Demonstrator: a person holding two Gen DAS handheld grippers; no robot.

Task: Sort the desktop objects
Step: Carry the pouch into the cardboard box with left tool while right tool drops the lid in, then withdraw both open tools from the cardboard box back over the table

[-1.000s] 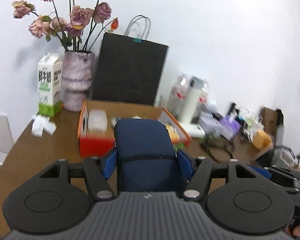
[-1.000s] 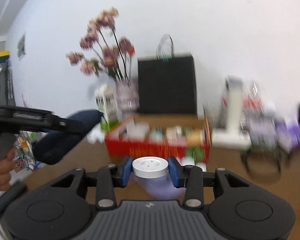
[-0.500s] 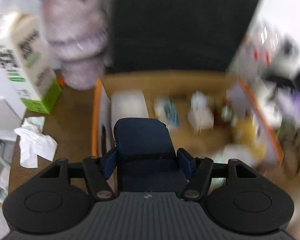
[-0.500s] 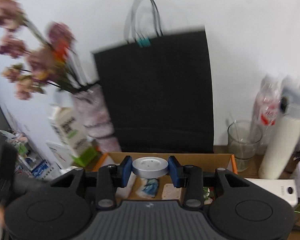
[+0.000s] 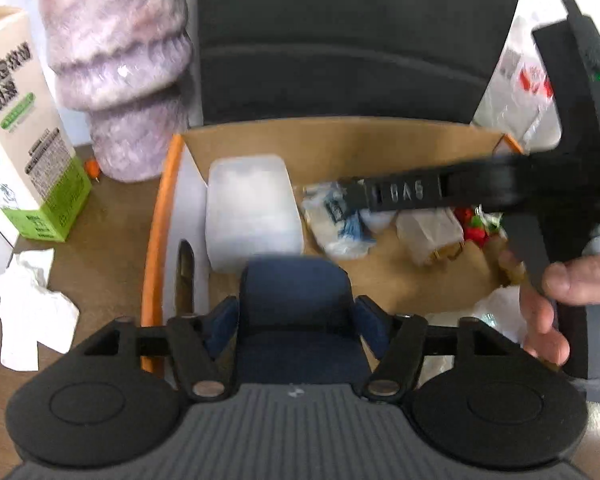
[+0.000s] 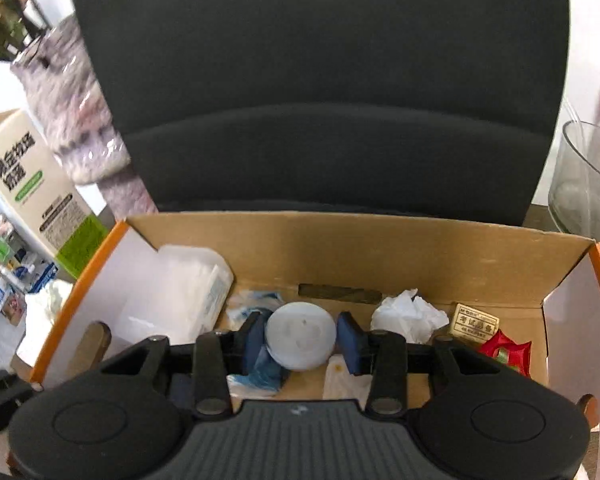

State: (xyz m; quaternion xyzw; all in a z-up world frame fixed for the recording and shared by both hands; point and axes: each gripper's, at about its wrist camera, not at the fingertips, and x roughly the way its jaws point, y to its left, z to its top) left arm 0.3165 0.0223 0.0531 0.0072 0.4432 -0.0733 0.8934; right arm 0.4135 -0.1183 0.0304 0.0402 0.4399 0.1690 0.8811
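Both wrist views look steeply down, close, into the open cardboard box (image 5: 340, 140) (image 6: 340, 240). Left view sits further left. Shared: box, black bag (image 5: 340, 40) (image 6: 300, 80), milk carton (image 5: 20, 128) (image 6: 40, 196).

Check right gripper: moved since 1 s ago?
Yes. The right gripper went forward toward the black bag; it now hangs over the open box, with the white puck between its pads.

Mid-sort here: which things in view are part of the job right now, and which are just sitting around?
In the job:
left gripper, shut on the blue case
right gripper, with the white round cap between its fingers
cardboard box, where sorted items lie

Lying about:
milk carton
purple vase
black paper bag
crumpled tissue on the desk
glass
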